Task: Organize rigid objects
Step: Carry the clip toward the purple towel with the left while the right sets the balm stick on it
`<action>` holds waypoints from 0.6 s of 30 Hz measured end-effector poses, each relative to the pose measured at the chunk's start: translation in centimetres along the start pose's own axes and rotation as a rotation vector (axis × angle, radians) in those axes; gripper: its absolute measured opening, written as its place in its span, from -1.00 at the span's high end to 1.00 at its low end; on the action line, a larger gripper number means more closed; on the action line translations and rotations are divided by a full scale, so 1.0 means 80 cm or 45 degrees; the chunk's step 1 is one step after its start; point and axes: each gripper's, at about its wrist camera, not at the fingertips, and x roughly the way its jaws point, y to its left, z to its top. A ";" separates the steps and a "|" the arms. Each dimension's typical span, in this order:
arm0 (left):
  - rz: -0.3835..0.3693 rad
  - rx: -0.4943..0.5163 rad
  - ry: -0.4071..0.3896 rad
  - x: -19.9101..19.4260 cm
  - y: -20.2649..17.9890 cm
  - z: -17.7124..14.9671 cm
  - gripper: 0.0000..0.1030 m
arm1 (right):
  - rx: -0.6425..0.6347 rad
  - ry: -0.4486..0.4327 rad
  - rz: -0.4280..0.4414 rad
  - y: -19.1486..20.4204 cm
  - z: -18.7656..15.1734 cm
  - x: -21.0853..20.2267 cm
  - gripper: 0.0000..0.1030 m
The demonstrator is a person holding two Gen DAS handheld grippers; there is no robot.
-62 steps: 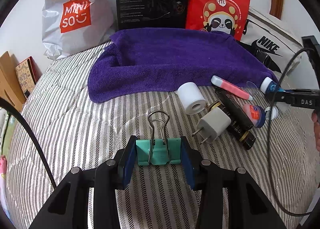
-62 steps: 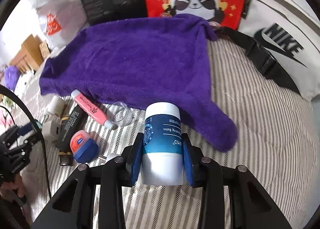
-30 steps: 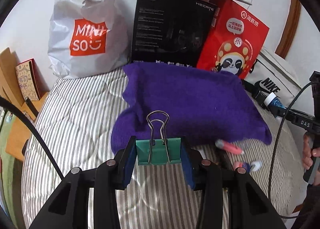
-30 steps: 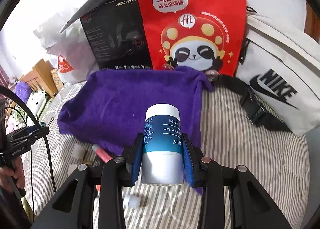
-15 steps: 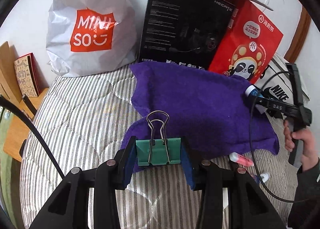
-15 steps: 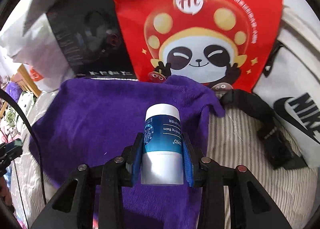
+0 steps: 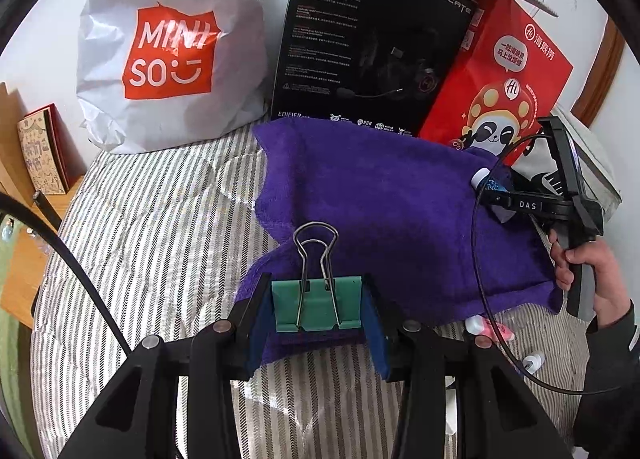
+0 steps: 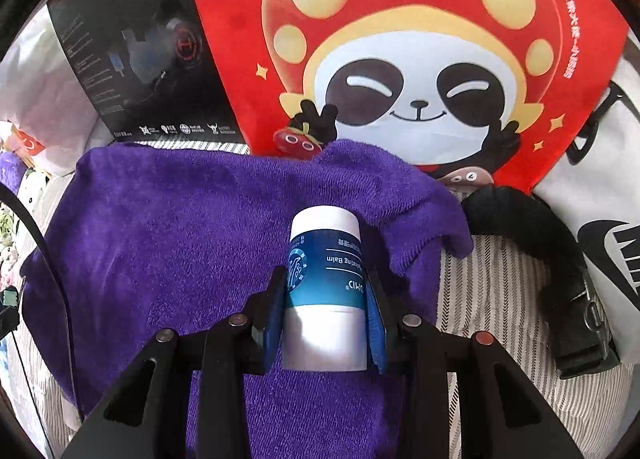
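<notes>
Our left fingers (image 7: 264,299) clamp a green clip (image 7: 316,305), our right fingers (image 8: 374,309) a balm stick (image 8: 325,291), both carried above the purple towel (image 7: 392,211); next we judge lowering and releasing.

Small items at the purple towel's (image 7: 384,195) 5 o'clock edge are partly hidden: a pink tube (image 7: 490,329) is crossed by a black cable (image 7: 476,259), its label unreadable. The Nike bag (image 8: 600,219) is cut off at 3 o'clock. Whether the balm stick (image 8: 325,291) touches the towel cannot be told.
</notes>
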 end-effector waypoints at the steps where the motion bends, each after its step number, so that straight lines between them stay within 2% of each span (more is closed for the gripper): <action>1: 0.000 -0.001 0.000 0.001 0.000 0.001 0.23 | 0.003 0.020 0.004 -0.001 -0.001 0.004 0.29; 7: -0.015 -0.006 -0.003 0.003 -0.004 0.009 0.23 | -0.037 0.036 0.010 -0.001 -0.001 0.004 0.26; 8: -0.022 -0.003 -0.005 0.003 -0.005 0.012 0.23 | -0.041 0.043 0.021 -0.001 -0.001 0.003 0.17; 12: -0.033 0.007 -0.014 0.007 -0.012 0.022 0.23 | -0.035 0.039 0.026 0.000 -0.006 -0.004 0.06; 18: -0.037 0.022 -0.016 0.028 -0.019 0.042 0.23 | -0.026 -0.023 0.041 0.001 -0.026 -0.048 -0.12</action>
